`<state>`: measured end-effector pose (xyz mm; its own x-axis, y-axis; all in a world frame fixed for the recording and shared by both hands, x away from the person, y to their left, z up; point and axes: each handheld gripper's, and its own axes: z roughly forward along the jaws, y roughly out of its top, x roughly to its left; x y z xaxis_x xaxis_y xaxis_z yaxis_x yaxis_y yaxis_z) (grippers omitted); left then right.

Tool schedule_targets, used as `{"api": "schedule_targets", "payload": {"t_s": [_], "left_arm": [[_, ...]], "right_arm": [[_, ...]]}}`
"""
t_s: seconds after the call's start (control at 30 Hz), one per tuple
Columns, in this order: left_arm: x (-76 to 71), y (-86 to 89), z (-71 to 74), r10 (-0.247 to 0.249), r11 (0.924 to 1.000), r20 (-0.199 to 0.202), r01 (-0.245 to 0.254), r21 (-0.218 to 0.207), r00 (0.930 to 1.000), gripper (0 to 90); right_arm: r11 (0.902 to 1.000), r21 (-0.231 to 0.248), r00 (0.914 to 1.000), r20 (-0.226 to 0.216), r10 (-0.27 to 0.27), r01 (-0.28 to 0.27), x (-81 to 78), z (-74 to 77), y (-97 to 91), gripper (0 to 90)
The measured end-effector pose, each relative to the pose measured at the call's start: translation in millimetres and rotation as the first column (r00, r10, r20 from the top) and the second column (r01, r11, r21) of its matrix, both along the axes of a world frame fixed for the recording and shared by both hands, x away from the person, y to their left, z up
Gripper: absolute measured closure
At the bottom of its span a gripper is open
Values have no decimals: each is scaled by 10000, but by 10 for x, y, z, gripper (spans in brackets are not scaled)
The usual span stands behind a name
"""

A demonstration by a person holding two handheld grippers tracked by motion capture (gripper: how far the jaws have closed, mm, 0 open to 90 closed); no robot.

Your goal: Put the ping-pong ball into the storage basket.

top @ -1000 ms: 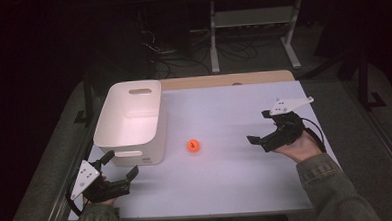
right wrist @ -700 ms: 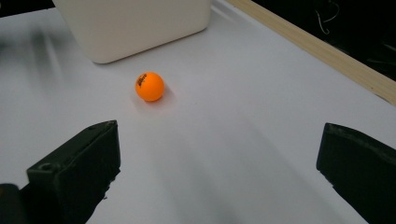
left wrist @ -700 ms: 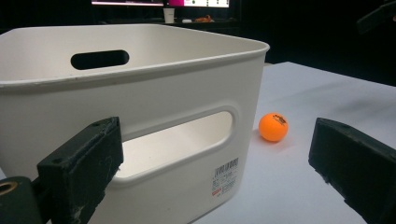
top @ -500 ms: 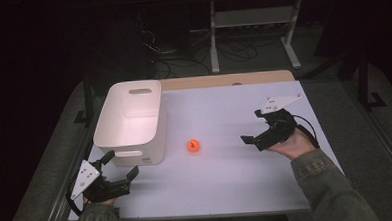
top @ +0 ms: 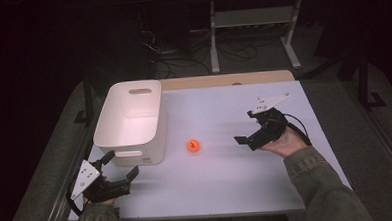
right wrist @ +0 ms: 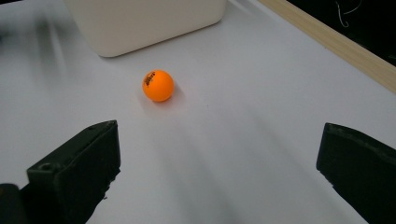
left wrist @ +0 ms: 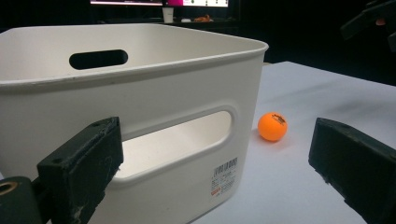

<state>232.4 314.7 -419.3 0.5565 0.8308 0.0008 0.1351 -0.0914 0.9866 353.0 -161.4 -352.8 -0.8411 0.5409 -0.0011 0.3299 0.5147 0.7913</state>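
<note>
High view: white desk [top: 227, 189] under a spot of light, dark room all around. A white bin [top: 132, 122] sits on the left half with its long side running away from the camera, a handle slot in both the near and far walls. It looks empty as far as I can see. A small orange ball [top: 193, 145] lies on the desk just right of the bin's near corner, not touching it. The left claw [top: 120, 166] is down at the near-left corner of the desk, just in front of the bin, jaws spread apart with nothing in them. The right claw [top: 247, 127] is over the right half of the desk, aimed left toward the ball but well apart from it, jaws wide and empty too.

Left gripper view: both black jaws at the bottom corners with a big gap between them. The bin [left wrist: 140, 93] is right there close up, near wall with the handle slot and a barcode sticker low on it. The ball [left wrist: 272, 126] sits on the desk just past the bin's right corner, some black print on it.

Right gripper view: jaws wide apart again, bare desk [right wrist: 243, 140] between them. The ball [right wrist: 158, 85] is ahead and a bit left, and the bin [right wrist: 144, 21] is behind it at the top. A wood edge strip [right wrist: 336, 44] runs along the desk's right side.
</note>
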Motion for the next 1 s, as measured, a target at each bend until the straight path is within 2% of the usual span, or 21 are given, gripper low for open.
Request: {"api": "schedule_targets", "payload": {"t_s": [0.37,1.0], "left_arm": [[-2,-3,1,7,10000,5,-7,21,10000,25],[-2,-4,2,-40,10000,9,40,45,10000,25]], "right_arm": [[9991,-310,9993,-215,293,-300,64,-34,112,0],[9978,-248,9975,-363,613,-622,120,-30,273,0]]}}
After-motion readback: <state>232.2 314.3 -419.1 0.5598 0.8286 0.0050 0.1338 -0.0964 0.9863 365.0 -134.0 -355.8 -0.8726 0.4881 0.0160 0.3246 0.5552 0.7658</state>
